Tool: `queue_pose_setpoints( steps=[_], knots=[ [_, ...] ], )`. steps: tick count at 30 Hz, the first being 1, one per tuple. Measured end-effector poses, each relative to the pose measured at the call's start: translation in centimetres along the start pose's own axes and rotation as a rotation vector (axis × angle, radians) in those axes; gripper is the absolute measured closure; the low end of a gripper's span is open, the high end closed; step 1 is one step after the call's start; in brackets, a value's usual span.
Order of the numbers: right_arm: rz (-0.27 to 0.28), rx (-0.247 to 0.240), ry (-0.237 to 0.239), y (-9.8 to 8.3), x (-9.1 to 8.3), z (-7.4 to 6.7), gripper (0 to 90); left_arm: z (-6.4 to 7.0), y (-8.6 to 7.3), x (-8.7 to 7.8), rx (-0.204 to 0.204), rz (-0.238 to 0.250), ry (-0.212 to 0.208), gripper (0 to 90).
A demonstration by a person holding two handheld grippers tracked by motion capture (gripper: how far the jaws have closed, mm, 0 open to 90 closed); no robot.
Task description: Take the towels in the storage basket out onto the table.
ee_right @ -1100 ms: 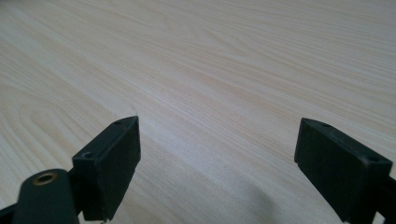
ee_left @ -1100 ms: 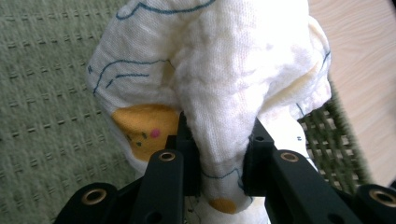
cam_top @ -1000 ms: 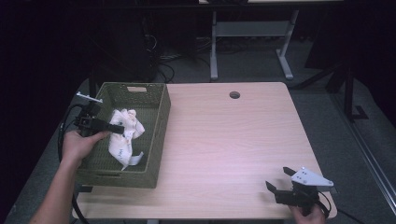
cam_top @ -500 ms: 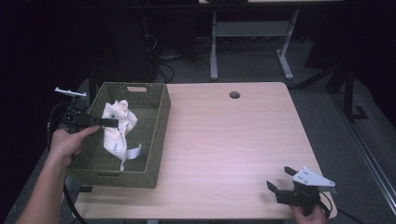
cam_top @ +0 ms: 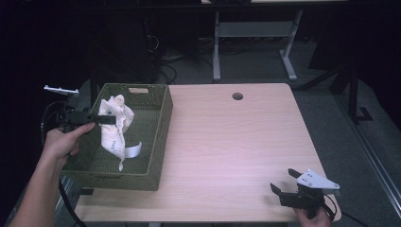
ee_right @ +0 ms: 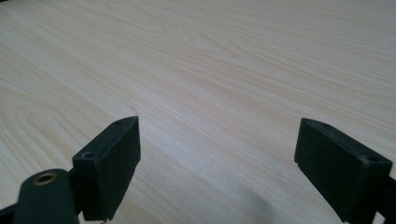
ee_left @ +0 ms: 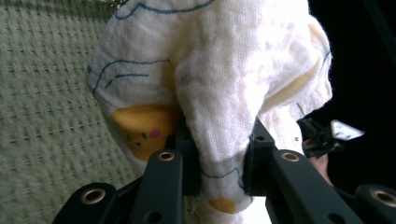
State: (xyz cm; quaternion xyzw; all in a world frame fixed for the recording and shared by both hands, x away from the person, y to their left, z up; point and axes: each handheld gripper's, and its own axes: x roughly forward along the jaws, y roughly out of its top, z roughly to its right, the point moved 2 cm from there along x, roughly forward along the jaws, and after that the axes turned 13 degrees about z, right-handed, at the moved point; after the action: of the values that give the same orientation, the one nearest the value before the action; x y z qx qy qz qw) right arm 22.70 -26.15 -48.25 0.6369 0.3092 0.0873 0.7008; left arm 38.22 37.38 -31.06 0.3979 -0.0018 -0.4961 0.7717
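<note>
Between the jaws of the left gripper (cam_top: 101, 119), over the green woven basket (cam_top: 158, 142), hangs a cream cloth (cam_top: 116, 124): the jaws are pinched tight on a bunched fold of it, seen close in the left gripper view (ee_left: 219, 163), where the cloth (ee_left: 219, 84) spills up and over both jaws and shows thin blue line drawing and yellow-orange patches. From the pinch, the cloth droops down into the basket, a narrow tail ending near the basket floor; whether that tail touches the floor cannot be told. Left hand (cam_top: 64, 142) comes in at the basket's outer long side, gripper held roughly level and pointing across the basket. Basket sits at the left end of a light wood table (cam_top: 236, 142), its near corner close to the table's front edge. Well apart from the basket, at the table's near right corner, the right gripper (cam_top: 286, 187) rests low over the wood with jaws spread wide and nothing between them; right gripper view (ee_right: 217, 154) confirms bare wood grain between the two black jaws. Beyond the basket, a round cable hole (cam_top: 237, 96) marks the table's far edge. Room behind is dark; a pale desk frame (cam_top: 255, 38) and loose cables on the floor are dimly legible. Print on the cloth is too small to read.
</note>
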Motion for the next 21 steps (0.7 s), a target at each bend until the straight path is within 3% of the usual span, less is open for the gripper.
queue_pose_setpoints(
  steps=[7, 21],
  knots=[
    [0.001, -0.001, -0.001, 0.0, 0.0, 0.0, 14.0, 0.3, 0.0, 0.1, -0.044, 0.008, -0.075, 72.5],
    [0.010, -0.006, -0.003, 0.1, 0.0, 0.0, 14.0, 3.4, 0.0, 2.6, -0.004, -0.050, -0.167, 72.4]
  ],
)
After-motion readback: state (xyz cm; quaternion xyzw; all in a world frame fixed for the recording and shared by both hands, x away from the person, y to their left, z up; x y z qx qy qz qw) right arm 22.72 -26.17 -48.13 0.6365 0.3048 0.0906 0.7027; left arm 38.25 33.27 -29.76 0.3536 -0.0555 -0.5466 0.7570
